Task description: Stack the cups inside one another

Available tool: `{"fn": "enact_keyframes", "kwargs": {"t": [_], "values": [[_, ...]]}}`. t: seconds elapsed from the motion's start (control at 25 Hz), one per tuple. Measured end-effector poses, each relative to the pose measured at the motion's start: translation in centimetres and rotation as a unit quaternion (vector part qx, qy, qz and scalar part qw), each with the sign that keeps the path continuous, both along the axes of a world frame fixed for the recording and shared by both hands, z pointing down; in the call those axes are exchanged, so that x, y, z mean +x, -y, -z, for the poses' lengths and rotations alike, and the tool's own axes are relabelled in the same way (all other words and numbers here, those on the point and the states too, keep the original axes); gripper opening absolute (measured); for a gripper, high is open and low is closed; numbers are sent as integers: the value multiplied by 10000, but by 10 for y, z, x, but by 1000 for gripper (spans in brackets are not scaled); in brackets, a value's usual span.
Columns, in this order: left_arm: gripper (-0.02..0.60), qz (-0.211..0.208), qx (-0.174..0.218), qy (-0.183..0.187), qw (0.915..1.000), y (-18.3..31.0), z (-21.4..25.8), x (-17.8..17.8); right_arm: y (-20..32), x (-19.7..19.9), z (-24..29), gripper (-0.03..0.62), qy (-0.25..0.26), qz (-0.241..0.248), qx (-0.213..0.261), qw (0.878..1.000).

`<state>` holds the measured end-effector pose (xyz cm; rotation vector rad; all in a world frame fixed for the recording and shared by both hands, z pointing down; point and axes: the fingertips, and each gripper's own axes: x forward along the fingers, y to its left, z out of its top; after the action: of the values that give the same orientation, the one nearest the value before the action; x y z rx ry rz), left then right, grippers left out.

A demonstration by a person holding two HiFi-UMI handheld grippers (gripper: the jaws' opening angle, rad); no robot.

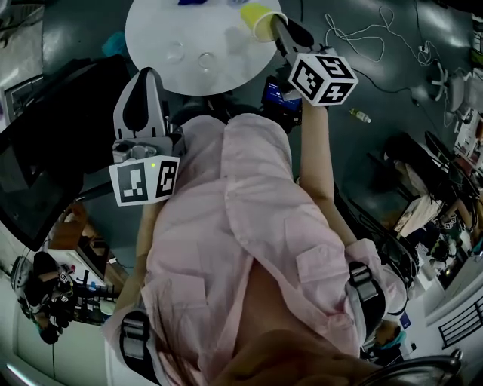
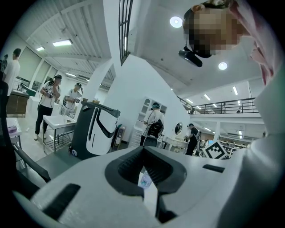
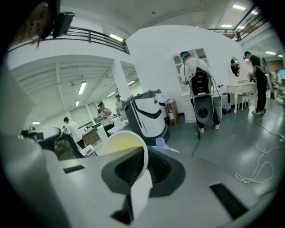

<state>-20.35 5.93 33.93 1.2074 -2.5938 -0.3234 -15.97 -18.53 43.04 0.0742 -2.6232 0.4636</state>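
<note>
In the head view, stacking looks barely begun. The right hand-held gripper (image 1: 276, 24) pinches a smooth yellow cup (image 1: 258, 18) above the round white desk's (image 1: 151, 30) far right edge, and the clear cups (image 1: 206, 60) near its middle stand apart, unstacked. In the left gripper view, the left hand-held gripper (image 2: 144, 176) has its ribbed jaws closed, apparently on nothing. In the right gripper view, the jaws clamp the cup's thin wall at the rim.

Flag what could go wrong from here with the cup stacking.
1. The right tongs pinch only one wall of the yellow cup at its rim; it could twist, slip or crease.
2. The clear cups stand close together on the white table and barely show; a misaimed lowering might tip a neighbour.
</note>
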Motion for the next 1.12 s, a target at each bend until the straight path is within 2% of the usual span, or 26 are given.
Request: {"fn": "enact_keyframes", "kwargs": {"t": [0.28, 0.6, 0.84, 1.12], "values": [[15, -118, 59, 3, 9999, -14, 5, -11, -16, 30, 52, 37, 510, -536, 341, 9967], [15, -415, 127, -112, 9990, -33, 1, -13, -68, 74, 50, 37, 577, -1209, 260, 9906], [15, -537, 174, -173, 9983, -36, 0, -20, -89, 77, 62, 37, 699, -1274, 428, 9885], [15, -659, 90, -217, 9975, -27, -3, -15, -82, 91, 71, 37, 653, -1506, 499, 9852]]}}
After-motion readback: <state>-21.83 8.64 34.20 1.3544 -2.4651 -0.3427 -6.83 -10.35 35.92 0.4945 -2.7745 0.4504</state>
